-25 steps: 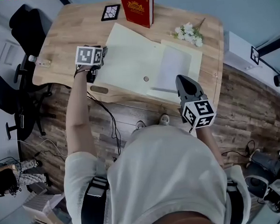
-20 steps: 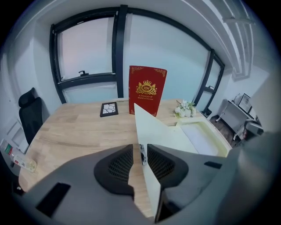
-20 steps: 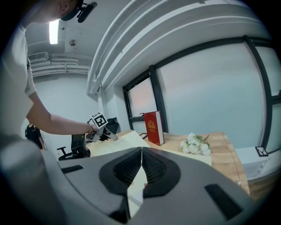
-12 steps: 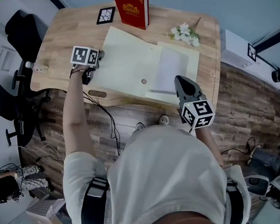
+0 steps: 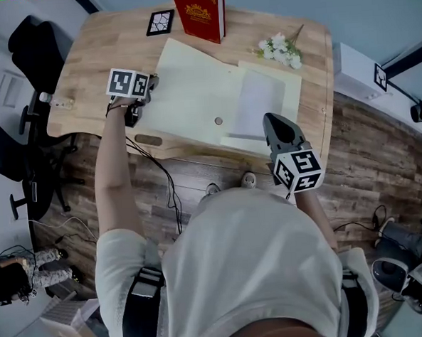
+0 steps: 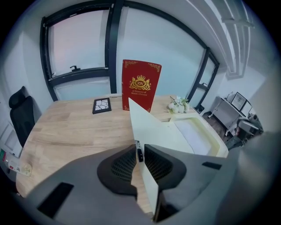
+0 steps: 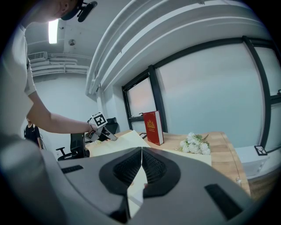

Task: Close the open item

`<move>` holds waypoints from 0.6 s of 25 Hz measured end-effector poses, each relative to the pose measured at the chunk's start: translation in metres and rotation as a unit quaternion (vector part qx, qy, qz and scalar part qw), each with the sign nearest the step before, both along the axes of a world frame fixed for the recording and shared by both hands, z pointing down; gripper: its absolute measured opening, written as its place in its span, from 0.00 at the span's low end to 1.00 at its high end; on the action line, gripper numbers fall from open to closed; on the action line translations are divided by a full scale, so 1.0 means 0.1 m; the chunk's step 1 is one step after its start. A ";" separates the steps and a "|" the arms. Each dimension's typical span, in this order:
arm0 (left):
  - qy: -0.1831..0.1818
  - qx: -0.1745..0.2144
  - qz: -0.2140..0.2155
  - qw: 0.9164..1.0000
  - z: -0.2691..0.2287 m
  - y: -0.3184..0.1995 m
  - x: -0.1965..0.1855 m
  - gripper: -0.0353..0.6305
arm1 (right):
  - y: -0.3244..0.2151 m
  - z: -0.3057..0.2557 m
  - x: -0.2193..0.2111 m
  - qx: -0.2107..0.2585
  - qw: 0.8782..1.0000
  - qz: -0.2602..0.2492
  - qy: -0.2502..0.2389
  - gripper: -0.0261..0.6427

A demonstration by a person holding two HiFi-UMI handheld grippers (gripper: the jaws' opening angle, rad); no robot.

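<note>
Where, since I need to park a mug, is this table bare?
Widest bare wood: the table's left part, between the black coaster, the cream box and the left edge. A narrow strip runs right of the box, nearer than the flowers. Crowded: far edge by the red book; the box fills the middle.

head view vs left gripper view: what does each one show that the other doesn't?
Head view only: the right gripper by the table's near edge, the snap button on the folder, the floor. Left gripper view only: how the left gripper clamps the raised cover's edge, its jaws having just been closing; the windows. Both: folder, red book, flowers, table.
</note>
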State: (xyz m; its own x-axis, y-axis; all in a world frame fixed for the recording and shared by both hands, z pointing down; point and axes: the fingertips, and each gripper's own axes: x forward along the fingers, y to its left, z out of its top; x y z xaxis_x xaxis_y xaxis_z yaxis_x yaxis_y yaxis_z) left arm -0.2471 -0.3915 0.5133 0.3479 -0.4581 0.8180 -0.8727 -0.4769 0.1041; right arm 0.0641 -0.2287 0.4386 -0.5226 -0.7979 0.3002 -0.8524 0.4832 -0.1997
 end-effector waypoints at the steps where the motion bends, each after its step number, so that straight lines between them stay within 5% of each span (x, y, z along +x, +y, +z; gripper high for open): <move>1: 0.003 0.002 0.001 1.000 -0.02 0.00 0.01 0.16 | 0.00 0.00 0.00 0.000 1.000 0.000 0.000 0.07; 15: 0.053 0.025 0.019 0.998 -0.40 0.06 0.31 0.14 | 0.07 -0.04 -0.01 0.008 1.000 -0.001 0.000 0.07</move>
